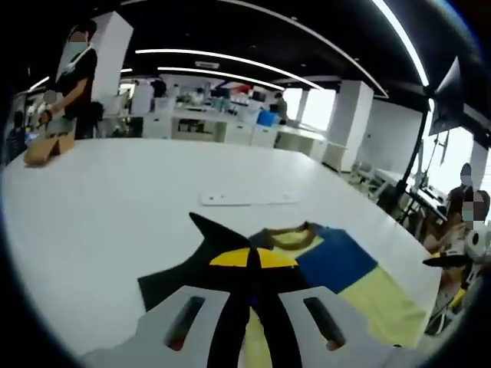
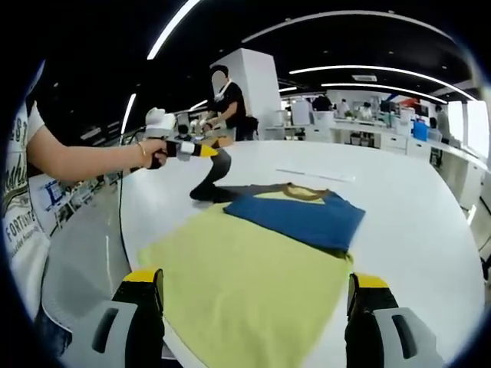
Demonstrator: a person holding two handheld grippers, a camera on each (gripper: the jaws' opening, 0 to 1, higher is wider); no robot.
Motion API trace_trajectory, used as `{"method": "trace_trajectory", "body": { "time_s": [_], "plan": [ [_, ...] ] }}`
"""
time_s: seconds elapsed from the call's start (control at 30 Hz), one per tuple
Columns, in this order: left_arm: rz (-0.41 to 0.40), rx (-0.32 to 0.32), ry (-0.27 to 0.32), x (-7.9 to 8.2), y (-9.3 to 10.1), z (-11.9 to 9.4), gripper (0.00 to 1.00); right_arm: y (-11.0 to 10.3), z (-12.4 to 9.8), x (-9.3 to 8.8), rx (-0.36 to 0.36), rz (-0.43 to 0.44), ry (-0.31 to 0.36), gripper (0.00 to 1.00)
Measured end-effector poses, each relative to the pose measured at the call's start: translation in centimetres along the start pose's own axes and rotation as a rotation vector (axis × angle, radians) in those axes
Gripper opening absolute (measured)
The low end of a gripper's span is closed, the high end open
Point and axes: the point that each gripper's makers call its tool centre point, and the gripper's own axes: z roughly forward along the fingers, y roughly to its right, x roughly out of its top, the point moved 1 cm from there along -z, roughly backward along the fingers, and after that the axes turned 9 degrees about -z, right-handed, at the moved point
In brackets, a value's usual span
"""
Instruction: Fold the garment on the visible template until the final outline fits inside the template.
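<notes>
- the shirt (image 2: 261,268) lies flat on the white counter (image 2: 414,222), yellow body toward the right claw, a blue part folded over it at 1 o'clock, collar beyond that.
- the dark sleeve (image 2: 211,180) is lifted off the counter at 11 o'clock in the right gripper view, pinched in the left claw (image 2: 205,152), which is closed on it; in the left gripper view its jaws meet over the dark cloth.
- the right claw (image 2: 253,295) is open, jaws wide apart and holding nothing, hovering over the near hem.
- risk, as i judge it: the sleeve could slip from the pinch, or the pull could drag the blue fold and body askew.
- a flat white strip (image 1: 247,198) lies at 12 o'clock past the collar; i cannot tell whether it is the template.
- the near hem is cut off behind the jaws.
- a person (image 2: 230,100) stands at the far counter edge.
</notes>
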Motion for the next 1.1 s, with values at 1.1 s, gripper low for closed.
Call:
{"method": "trace_trajectory", "body": {
  "time_s": [1.1],
  "plan": [
    [-0.050, -0.138, 0.022, 0.1, 7.9, 5.2, 0.00, 0.6, 0.2, 0.0, 0.004, -0.004, -0.010, 0.99]
  ]
}}
